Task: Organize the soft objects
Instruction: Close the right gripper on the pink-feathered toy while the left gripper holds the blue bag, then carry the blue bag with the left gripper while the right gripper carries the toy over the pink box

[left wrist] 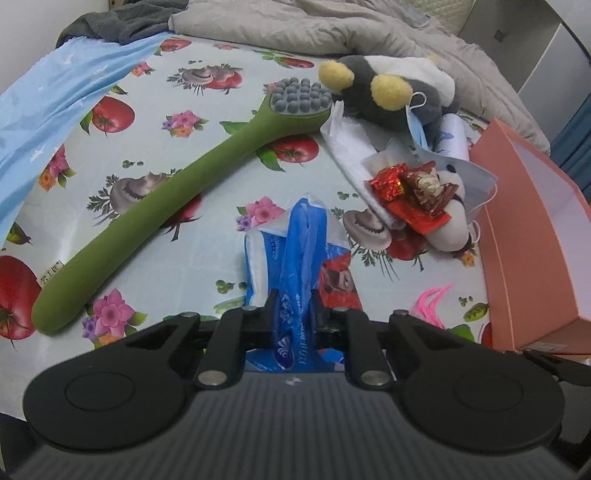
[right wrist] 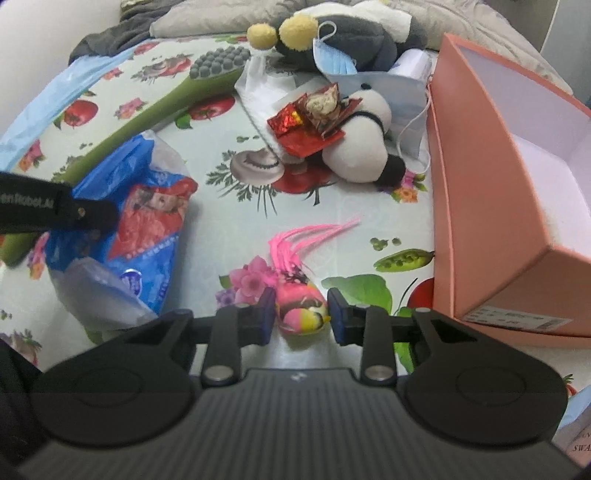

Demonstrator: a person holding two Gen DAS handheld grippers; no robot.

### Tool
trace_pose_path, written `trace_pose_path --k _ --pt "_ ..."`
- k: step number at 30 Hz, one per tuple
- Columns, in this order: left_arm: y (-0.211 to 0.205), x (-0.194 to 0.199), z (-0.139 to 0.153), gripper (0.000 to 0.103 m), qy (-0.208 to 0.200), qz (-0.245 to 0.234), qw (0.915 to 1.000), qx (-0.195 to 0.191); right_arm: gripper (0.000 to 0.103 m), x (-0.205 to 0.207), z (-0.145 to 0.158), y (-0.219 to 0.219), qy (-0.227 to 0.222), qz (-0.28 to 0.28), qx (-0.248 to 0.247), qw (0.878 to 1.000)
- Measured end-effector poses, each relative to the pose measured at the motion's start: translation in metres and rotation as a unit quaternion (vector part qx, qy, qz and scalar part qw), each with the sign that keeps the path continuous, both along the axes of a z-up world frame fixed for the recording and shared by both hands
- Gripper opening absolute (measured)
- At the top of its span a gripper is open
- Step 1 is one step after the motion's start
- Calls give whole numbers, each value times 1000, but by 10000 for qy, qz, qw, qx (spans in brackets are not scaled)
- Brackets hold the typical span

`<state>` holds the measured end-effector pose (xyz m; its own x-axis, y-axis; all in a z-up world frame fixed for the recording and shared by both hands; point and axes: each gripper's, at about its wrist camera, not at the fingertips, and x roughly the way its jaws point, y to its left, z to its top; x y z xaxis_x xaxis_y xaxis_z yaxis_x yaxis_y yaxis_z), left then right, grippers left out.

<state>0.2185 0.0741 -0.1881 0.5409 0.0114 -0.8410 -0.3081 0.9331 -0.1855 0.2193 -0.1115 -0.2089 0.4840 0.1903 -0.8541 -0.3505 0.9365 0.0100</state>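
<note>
My left gripper (left wrist: pixel 294 299) is shut on the gathered top of a blue plastic tissue-pack bag (left wrist: pixel 301 236) that lies on the flowered tablecloth. From the right wrist view the same bag (right wrist: pixel 147 218) shows at the left, with a left finger (right wrist: pixel 92 216) reaching into it. My right gripper (right wrist: pixel 301 312) is shut on a small pink bird toy (right wrist: pixel 299 306) with long pink feathers, its blue pads against both sides. A panda plush (right wrist: pixel 362 147) and a larger grey-and-white plush (right wrist: pixel 351 33) with yellow tips lie farther back.
An open pink box (right wrist: pixel 509 184) stands at the right, white inside. A long green massage brush (left wrist: pixel 159 206) lies diagonally at the left. Red foil wrappers (right wrist: pixel 306 122), face masks (right wrist: pixel 406 92) and white cloth sit around the panda. Bedding is bunched at the back.
</note>
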Motion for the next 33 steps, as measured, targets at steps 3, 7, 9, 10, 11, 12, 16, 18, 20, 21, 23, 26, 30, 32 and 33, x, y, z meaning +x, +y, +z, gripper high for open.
trace_pose_path --k 3,7,9,10,11,12,16,18,20,21,23,26,30,32,33 --pt "-1 -5 10 17 -87 -49 9999 -30 33 -3 9 -3 -92 -36 45 9999" --pt "-4 -12 28 17 -245 -255 9993 -79 33 -8 22 -5 -198 -96 147 9997" --pt "-6 -15 39 17 -320 -355 9989 -27 33 -12 31 -7 -280 -123 213 9993" --pt "-6 -16 45 17 -375 -380 9986 -36 33 -13 36 -8 -329 -132 242 9991" --pt "-7 -18 51 17 -431 -414 9982 -45 33 -15 42 -9 -380 -143 284 9988" --pt "-8 -20 58 17 -479 -444 9979 -29 33 -17 48 -10 -433 -157 322 9984" --pt "-11 -29 83 17 -690 -573 9960 -19 33 -26 76 -13 -723 -193 478 9961" --pt "-13 -36 96 17 -816 -630 9947 -11 33 -31 90 -16 -861 -221 559 9945" --pt "-14 -44 106 17 -887 -654 9939 -58 33 -37 103 -17 -997 -227 622 9928" --pt "-14 -48 110 17 -919 -653 9936 -91 33 -40 109 -19 -1051 -216 656 9921" --pt "-15 -54 119 17 -980 -676 9929 -83 33 -46 120 -21 -1152 -218 703 9906" --pt "-16 -64 133 17 -1106 -708 9913 -79 33 -52 135 -24 -1289 -229 798 9882" --pt "-21 -72 155 17 -1341 -794 9878 -28 33 -60 153 -26 -1497 -243 890 9844" --pt "-27 -76 166 17 -1497 -838 9852 -38 33 -63 162 -27 -1604 -228 887 9828" --pt "-30 -77 171 17 -1565 -847 9840 -19 33 -65 165 -27 -1657 -220 868 9821"
